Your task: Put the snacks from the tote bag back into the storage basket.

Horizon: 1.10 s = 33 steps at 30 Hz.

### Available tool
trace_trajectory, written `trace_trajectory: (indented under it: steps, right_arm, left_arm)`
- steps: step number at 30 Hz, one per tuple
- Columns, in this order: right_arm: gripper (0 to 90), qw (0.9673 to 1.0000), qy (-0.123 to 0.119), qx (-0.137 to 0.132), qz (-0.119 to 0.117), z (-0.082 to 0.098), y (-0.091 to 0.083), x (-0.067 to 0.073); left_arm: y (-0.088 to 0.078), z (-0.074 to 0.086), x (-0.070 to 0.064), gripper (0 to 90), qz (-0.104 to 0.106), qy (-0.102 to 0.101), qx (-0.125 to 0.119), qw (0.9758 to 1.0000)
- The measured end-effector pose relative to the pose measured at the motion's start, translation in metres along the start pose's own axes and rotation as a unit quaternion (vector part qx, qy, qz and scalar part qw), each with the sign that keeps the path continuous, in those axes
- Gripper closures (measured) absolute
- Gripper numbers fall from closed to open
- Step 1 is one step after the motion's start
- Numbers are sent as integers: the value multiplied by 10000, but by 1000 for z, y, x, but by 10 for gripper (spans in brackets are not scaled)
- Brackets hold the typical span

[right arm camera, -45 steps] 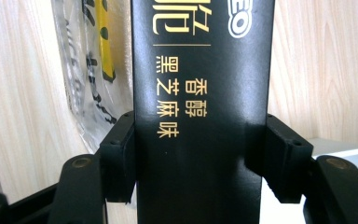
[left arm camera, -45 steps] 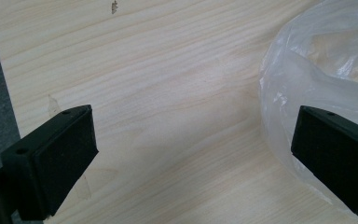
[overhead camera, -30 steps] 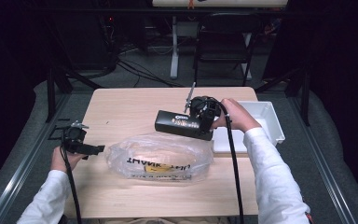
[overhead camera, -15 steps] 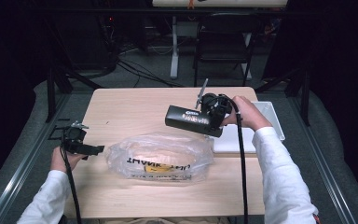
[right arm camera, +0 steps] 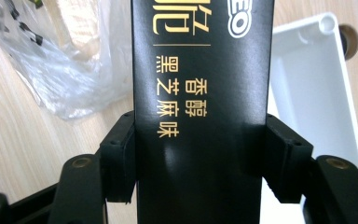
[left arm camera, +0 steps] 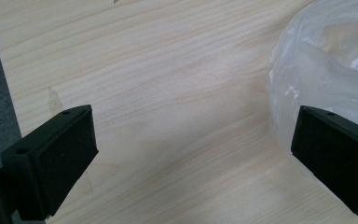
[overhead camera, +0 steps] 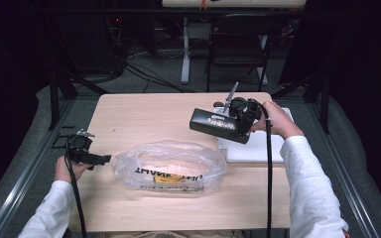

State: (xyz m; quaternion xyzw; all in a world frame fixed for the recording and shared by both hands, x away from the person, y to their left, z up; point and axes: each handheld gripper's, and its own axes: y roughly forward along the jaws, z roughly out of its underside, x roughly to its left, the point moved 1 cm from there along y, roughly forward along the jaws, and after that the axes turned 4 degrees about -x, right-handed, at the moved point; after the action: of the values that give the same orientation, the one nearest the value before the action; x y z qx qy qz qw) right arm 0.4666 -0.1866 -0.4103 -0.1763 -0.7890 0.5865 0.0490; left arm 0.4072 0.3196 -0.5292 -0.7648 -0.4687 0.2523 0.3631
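A long black box (overhead camera: 217, 125) with gold lettering (right arm camera: 200, 93) hangs above the table, clamped between the pads of my right gripper (overhead camera: 238, 119) (right arm camera: 200, 158). It hovers over the left edge of a white tray (overhead camera: 258, 148) (right arm camera: 307, 93). A clear plastic bag (overhead camera: 171, 166) with printed lettering and a pale loaf-like content lies at the table's middle; its edge shows in the left gripper view (left arm camera: 326, 60) and the right gripper view (right arm camera: 60, 51). My left gripper (overhead camera: 92, 157) (left arm camera: 191, 158) stands open just left of the bag, low over bare wood.
The light wooden table (overhead camera: 144, 119) has dark floor, metal rails and cables around it. A chair and a desk leg stand beyond the far edge. The white tray sits near the table's right edge.
My right gripper has lifted the black box and carried it rightward and away from me, now over the tray's left edge. The left gripper and bag have stayed put.
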Motion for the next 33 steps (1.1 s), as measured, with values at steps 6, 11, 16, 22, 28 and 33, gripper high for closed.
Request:
trace_trajectory:
  steps: [6,11,16,22,28,33]
  right_arm:
    - [378,10000,69,28,-12,14,0,-5]
    - [377,9999,137,59,-2,28,0,-10]
    - [378,9997,213,97,26,41,2,-14]
    - [378,9993,292,215,67,54,4,-19]
    - [378,9990,391,204,82,67,5,-23]
    - [378,9986,471,230,58,78,7,-25]
  left_arm:
    - [0,0,0,1,-12,-5,5,10000]
    - [0,1,1,1,-29,10,37,10000]
    - [1,0,0,1,-54,21,65,10000]
    - [1,0,-1,2,-55,7,46,10000]
    - [0,0,0,1,-36,-38,8,10000]
    - [-1,1,2,1,-8,-58,-32,10000]
